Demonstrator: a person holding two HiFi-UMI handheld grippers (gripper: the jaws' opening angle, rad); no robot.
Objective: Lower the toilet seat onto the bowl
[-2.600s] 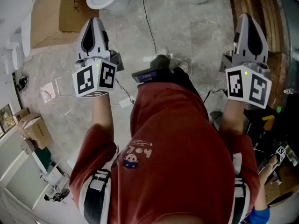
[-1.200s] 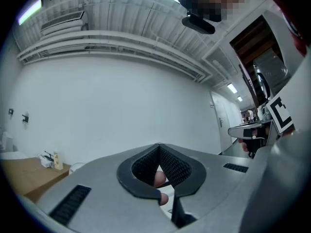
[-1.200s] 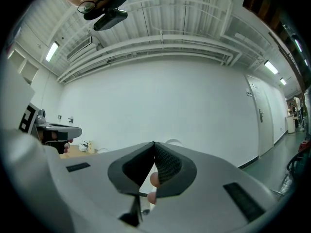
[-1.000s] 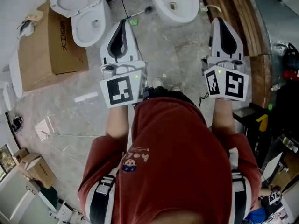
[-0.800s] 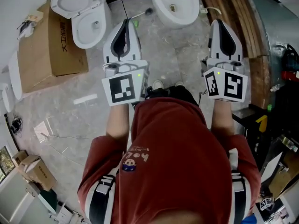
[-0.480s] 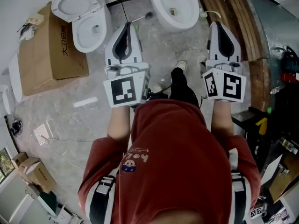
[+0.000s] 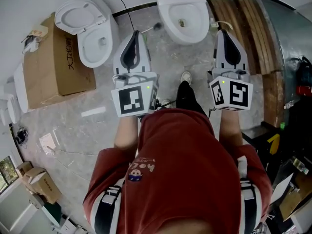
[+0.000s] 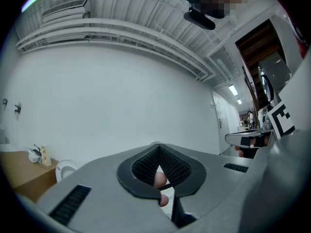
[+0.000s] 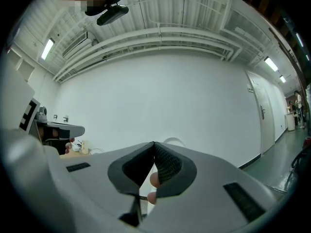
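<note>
A white toilet stands straight ahead at the wall, its bowl open from above. Its raised seat shows as a white arc just over my right jaws' tip. A second toilet stands to the left with its seat and lid tipped back; it also appears low left in the left gripper view. My left gripper is shut and empty, short of the central bowl on its left. My right gripper is shut and empty, on that bowl's right.
A cardboard box lies left of the second toilet. Wooden planks run along the right. A black cable trails from the wall over the marble floor. The person's shoe is set forward between the grippers.
The person has walked toward the wall: both toilets sit lower and nearer in the head view. Both grippers have come forward level, still shut. One foot has stepped ahead.
</note>
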